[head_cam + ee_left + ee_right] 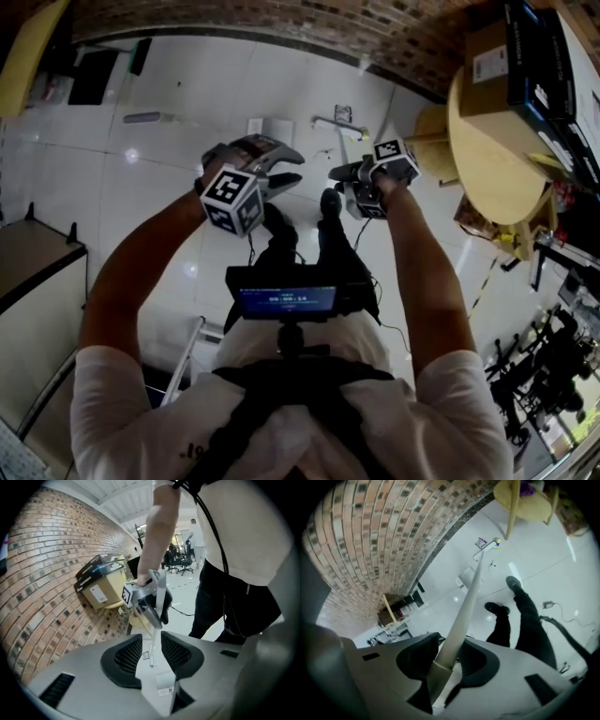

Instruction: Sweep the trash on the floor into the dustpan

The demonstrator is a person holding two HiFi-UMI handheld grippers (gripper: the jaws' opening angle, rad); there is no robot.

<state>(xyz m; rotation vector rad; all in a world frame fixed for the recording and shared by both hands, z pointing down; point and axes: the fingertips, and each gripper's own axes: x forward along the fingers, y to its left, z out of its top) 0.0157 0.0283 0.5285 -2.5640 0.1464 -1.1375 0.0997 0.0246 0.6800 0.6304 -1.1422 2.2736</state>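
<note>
The person stands over the white tiled floor (159, 197) with both tools raised in front of the chest. The right gripper (341, 173) has its jaws closed onto the top of a long pale broom handle (465, 606), which fills the gap between the pads. From there the handle slants away and down to the broom head (486, 548), which rests on the tiles close to the foot of the brick wall (370, 541). I'd say the handle is gripped high so that the head can reach the floor without any stooping. Beside the head lie a printed scrap (344, 114) and a small yellow bit (362, 134), which I take for the trash. A flat white thing, probably the dustpan (274, 128), sits on the floor a little to the left, apart from the broom head. The left gripper (298, 167) holds nothing: its jaws stand partly open, with only floor and the far broom handle showing through the gap. It seems kept free to take the dustpan. By my reckoning the sweep has not begun.
</note>
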